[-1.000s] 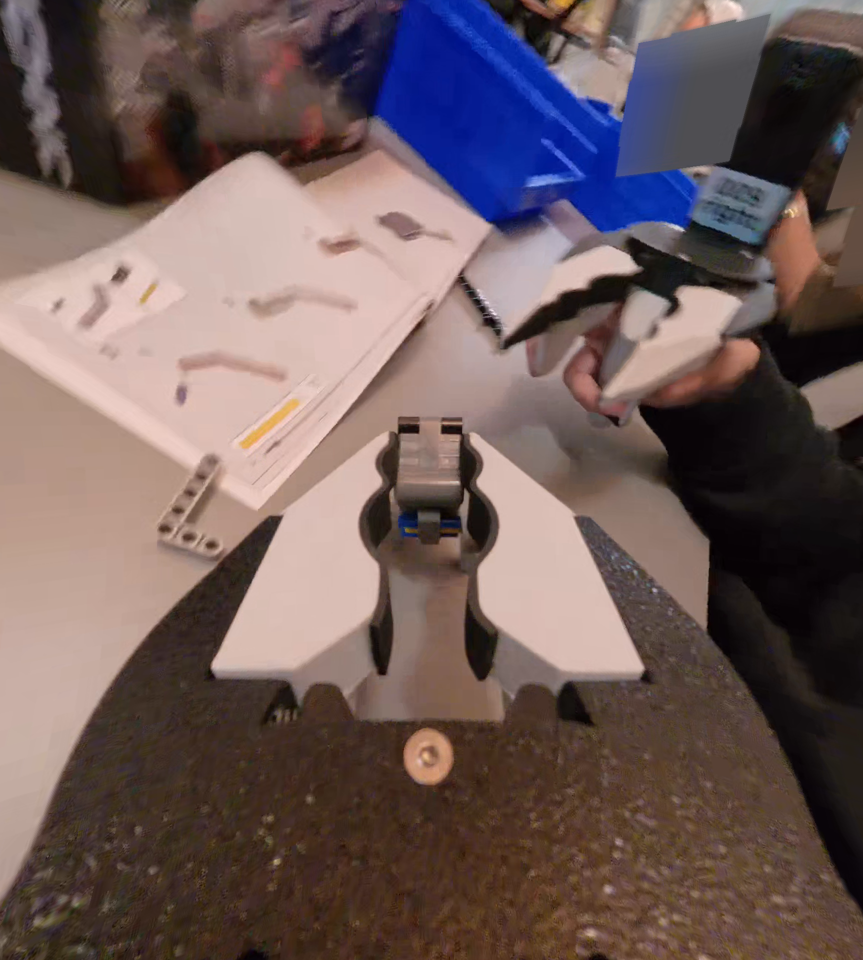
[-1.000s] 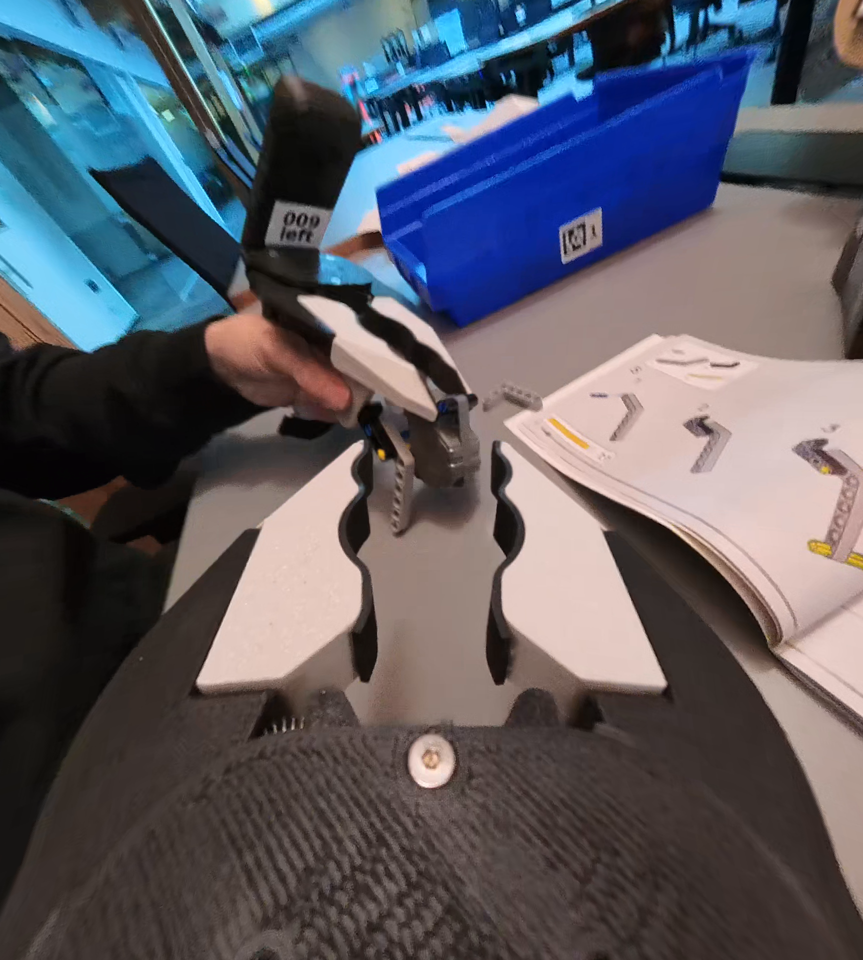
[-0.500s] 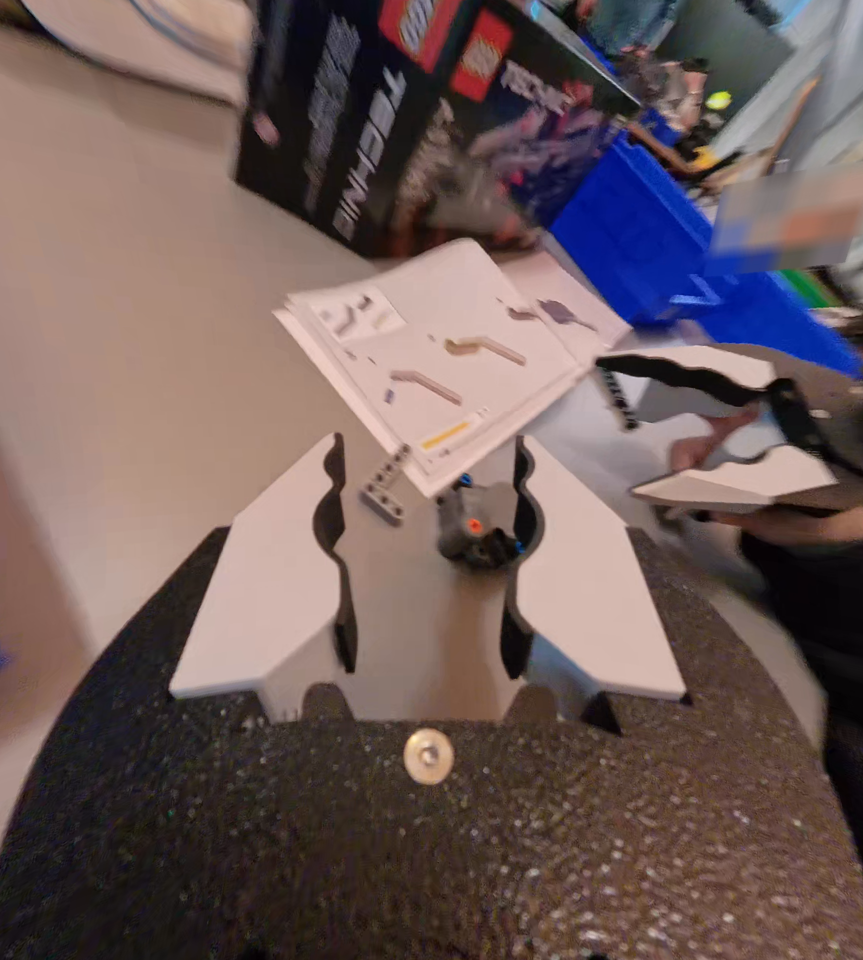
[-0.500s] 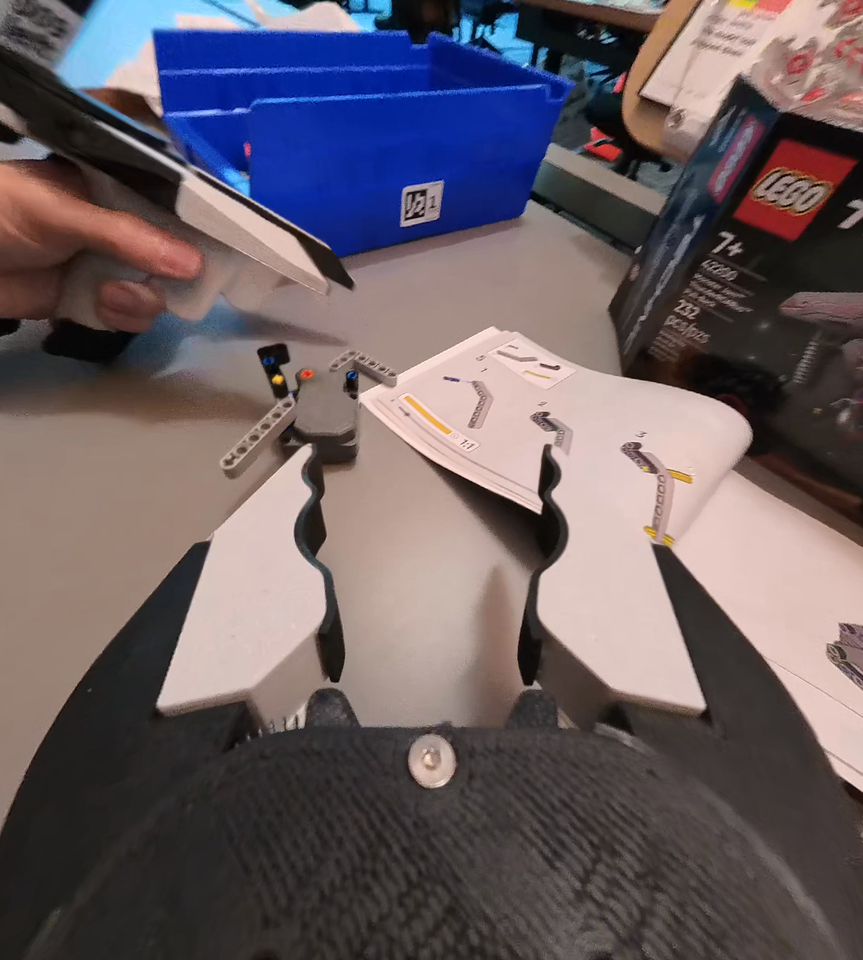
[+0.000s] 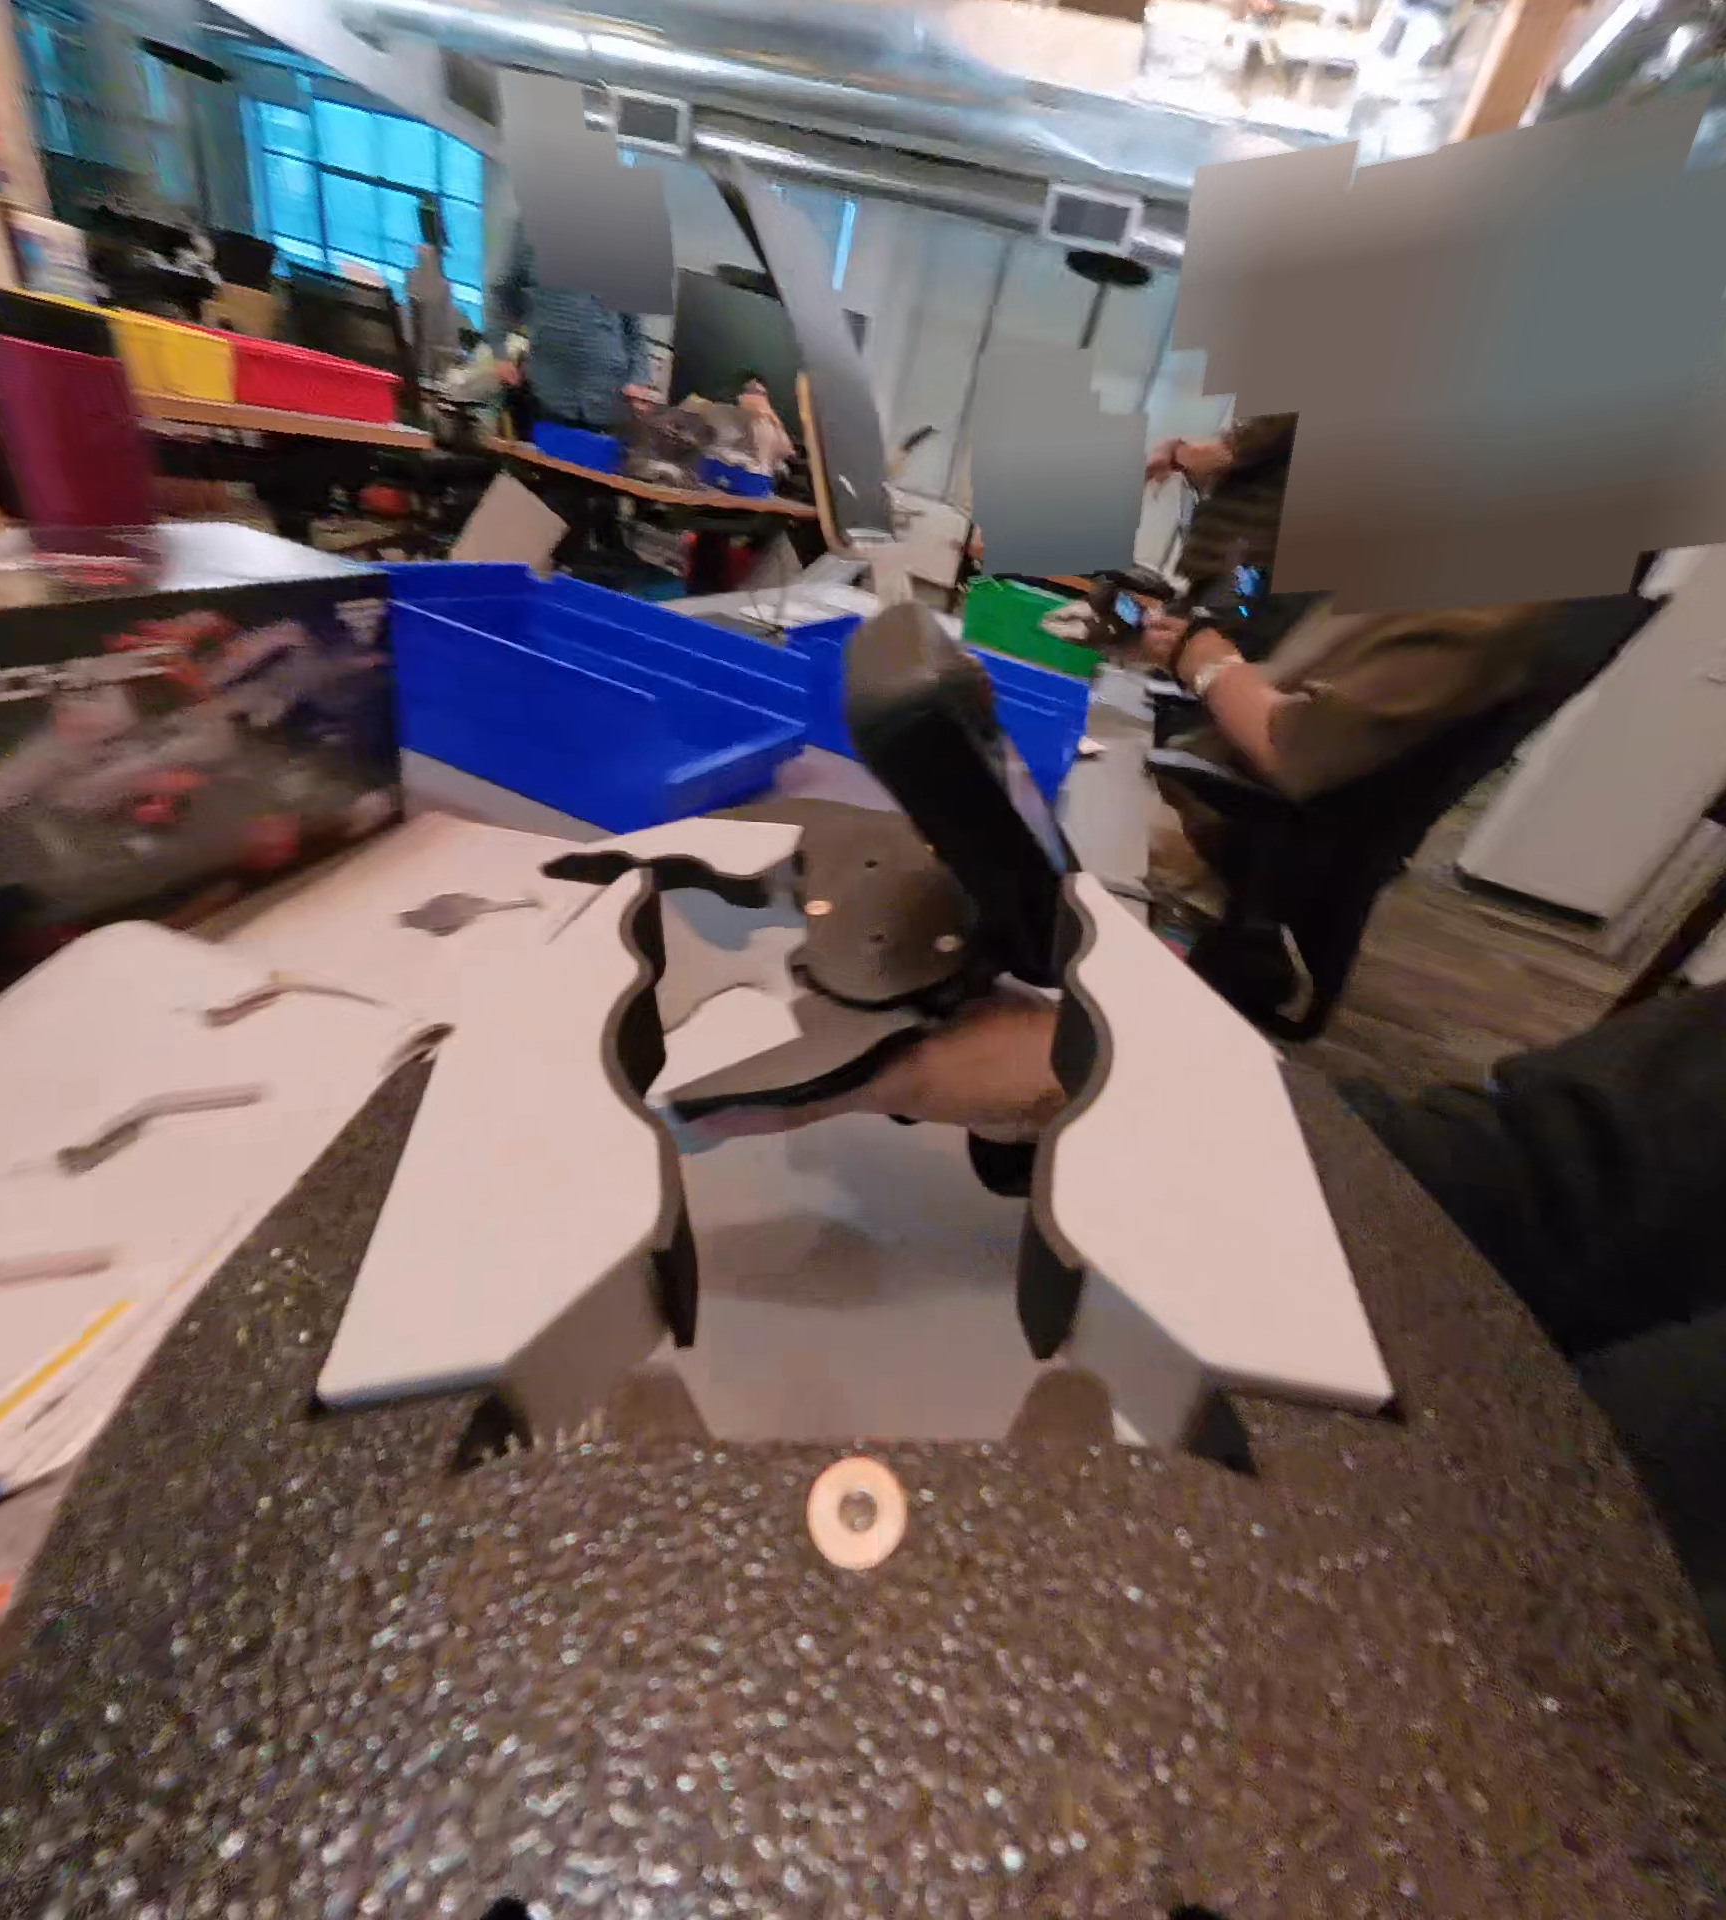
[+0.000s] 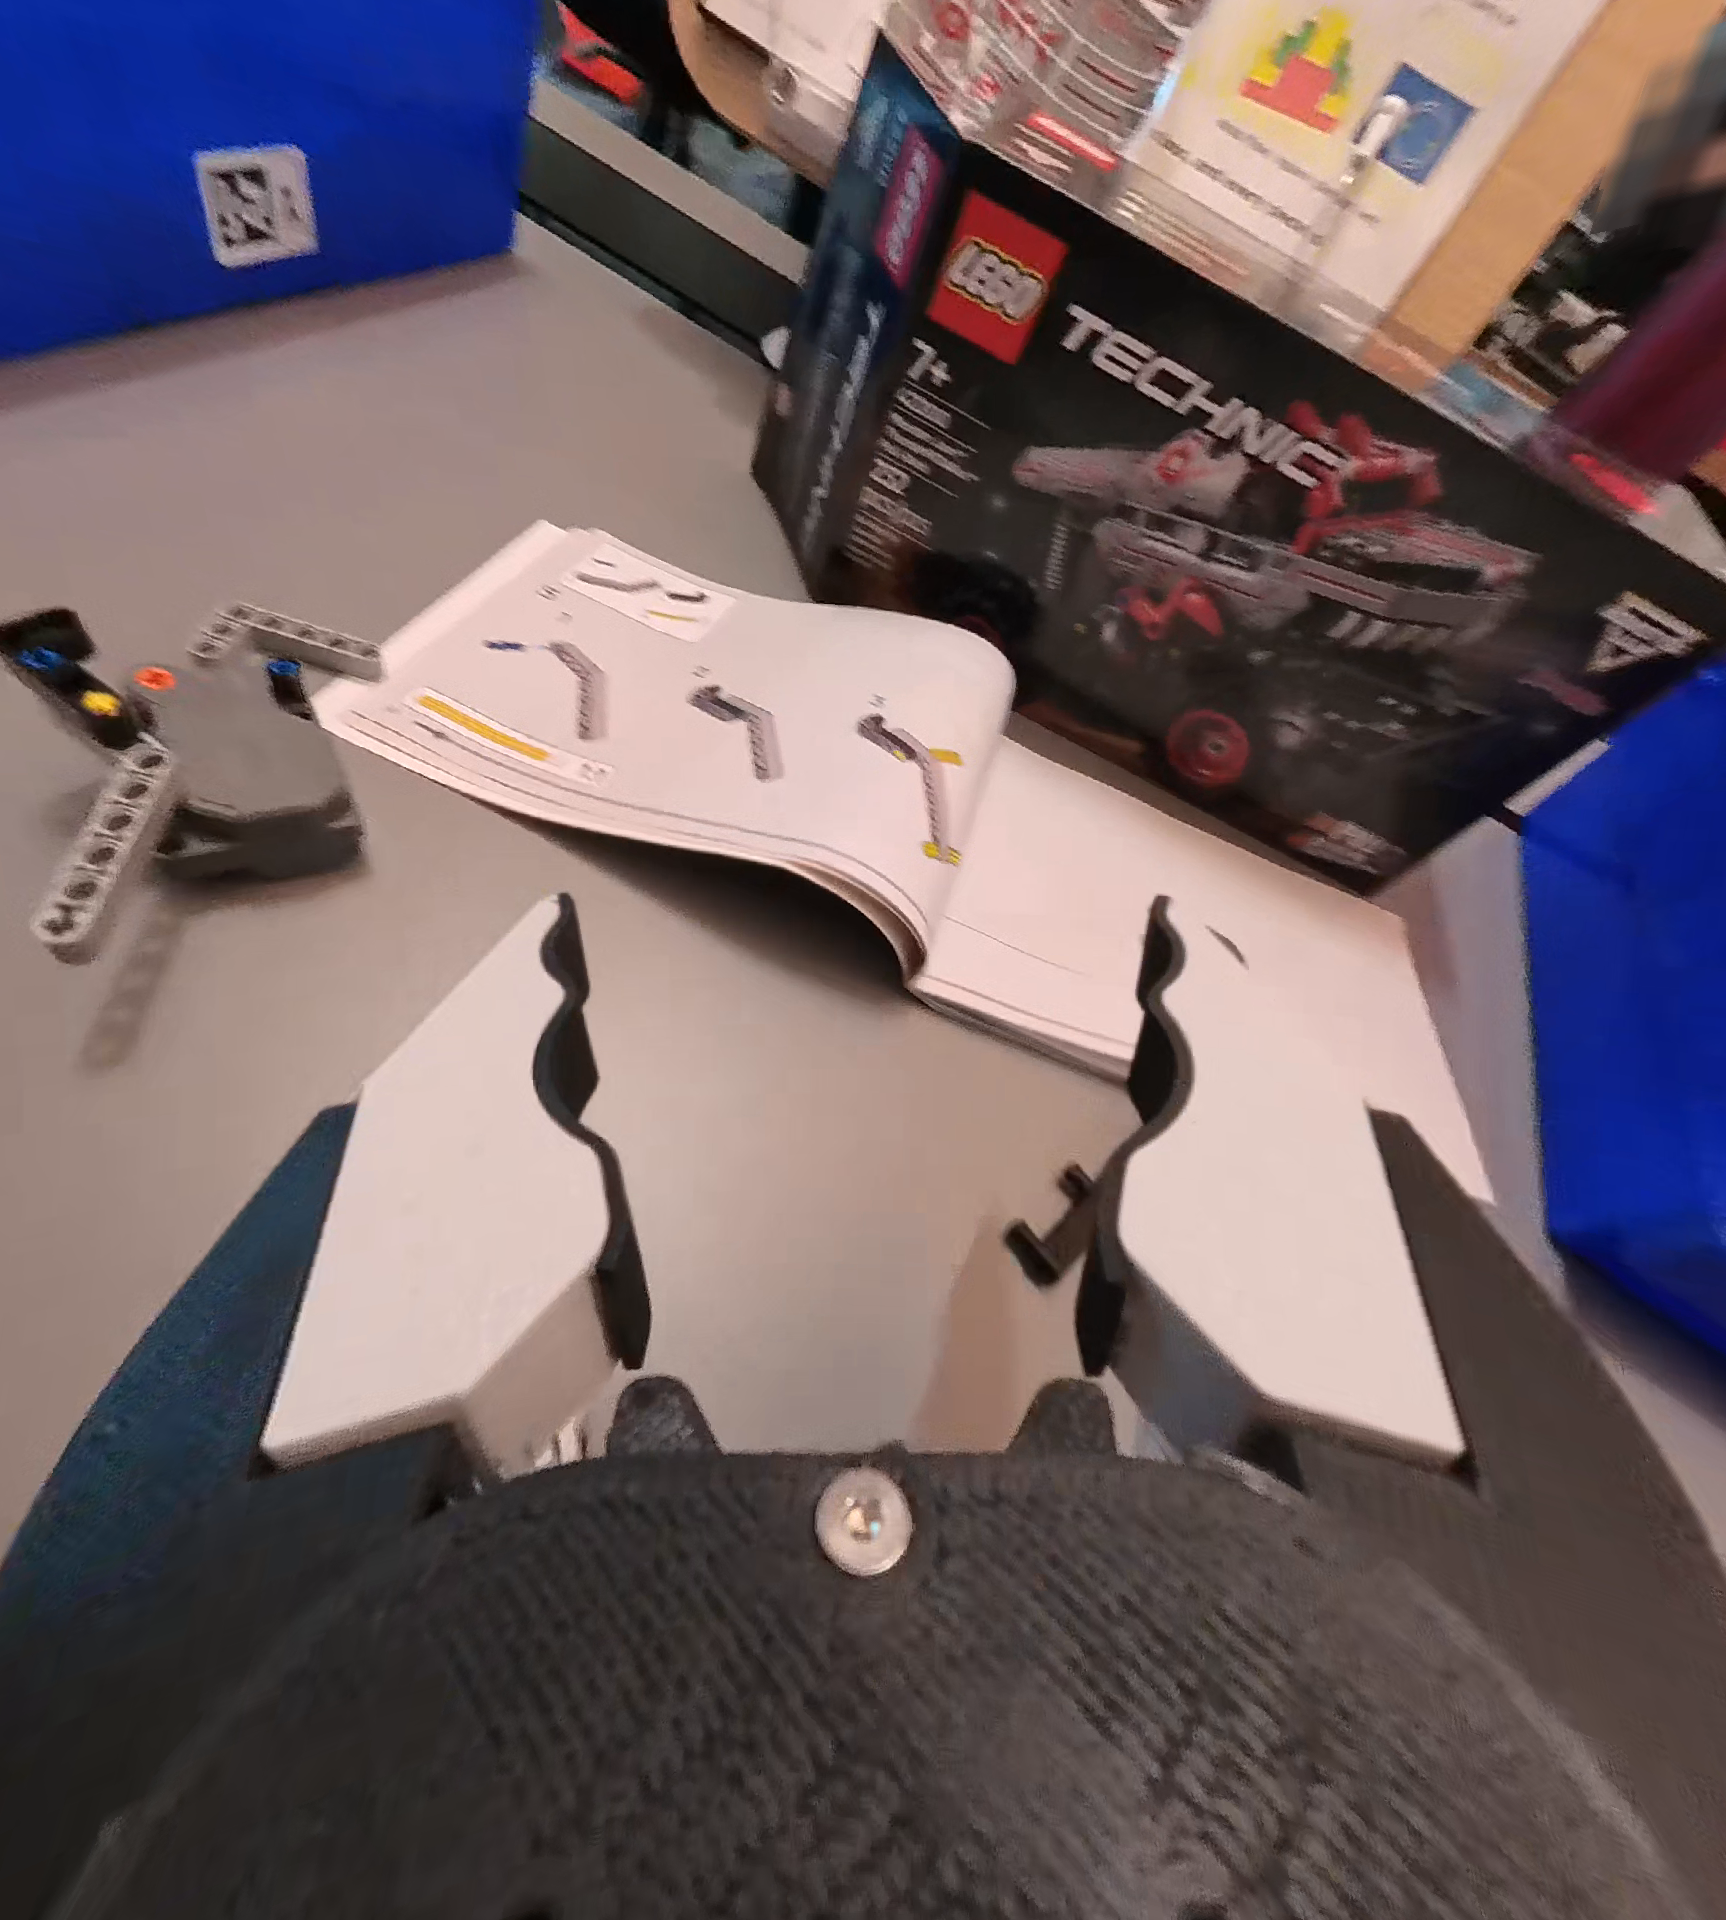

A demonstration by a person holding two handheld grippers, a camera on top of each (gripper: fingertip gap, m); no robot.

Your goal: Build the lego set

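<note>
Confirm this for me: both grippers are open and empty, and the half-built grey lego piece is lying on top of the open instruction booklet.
One thing is wrong. In the right wrist view the half-built grey lego piece lies on the bare table, left of the open instruction booklet, not on top of it. The rest holds: the left gripper and right gripper are both open and empty.

The worktop (image 6: 423, 416) is plain grey. On it the instruction booklet (image 6: 734, 748) is white, its pages printed with grey part drawings and yellow bars. Left of the booklet, the part-built lego assembly (image 6: 235, 769) is dark grey with light grey holed beams, a black piece, and small orange, blue and yellow pins. Behind the booklet, the set box (image 6: 1202, 561) is black with a red logo square and a grey-and-red vehicle picture. Right of the booklet, a bin (image 6: 1669, 987) is bright blue. Both grippers, the right gripper (image 6: 859, 1039) and the left gripper (image 5: 854, 1049), have white fingers edged with black pads on speckled black bodies.
</note>
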